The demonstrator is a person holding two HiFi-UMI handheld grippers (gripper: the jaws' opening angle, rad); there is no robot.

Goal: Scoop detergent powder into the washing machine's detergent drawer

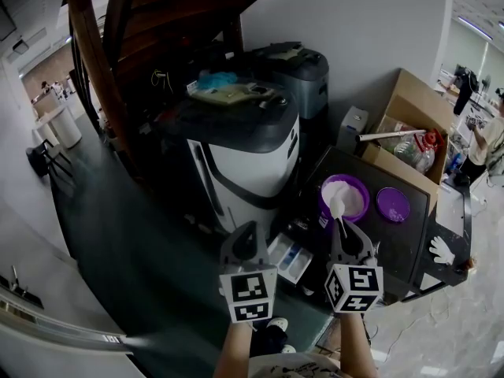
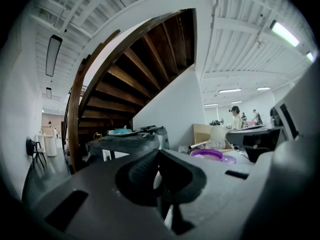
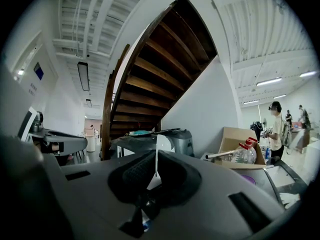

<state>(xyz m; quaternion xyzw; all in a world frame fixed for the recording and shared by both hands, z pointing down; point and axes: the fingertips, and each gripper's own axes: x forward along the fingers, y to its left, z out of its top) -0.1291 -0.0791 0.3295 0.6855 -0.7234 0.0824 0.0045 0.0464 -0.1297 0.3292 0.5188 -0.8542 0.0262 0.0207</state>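
The right gripper is clamped on the handle of a white scoop, whose bowl sits at the near rim of the purple powder tub. The open detergent drawer lies between it and the left gripper, whose jaws are closed on nothing. The washing machine stands ahead. Both forearms reach forward side by side.

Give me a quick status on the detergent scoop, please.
Right gripper shut on white plastic spoon, above round purple tub of white powder. Left gripper shut, empty. White detergent drawer open, nothing blocking it.
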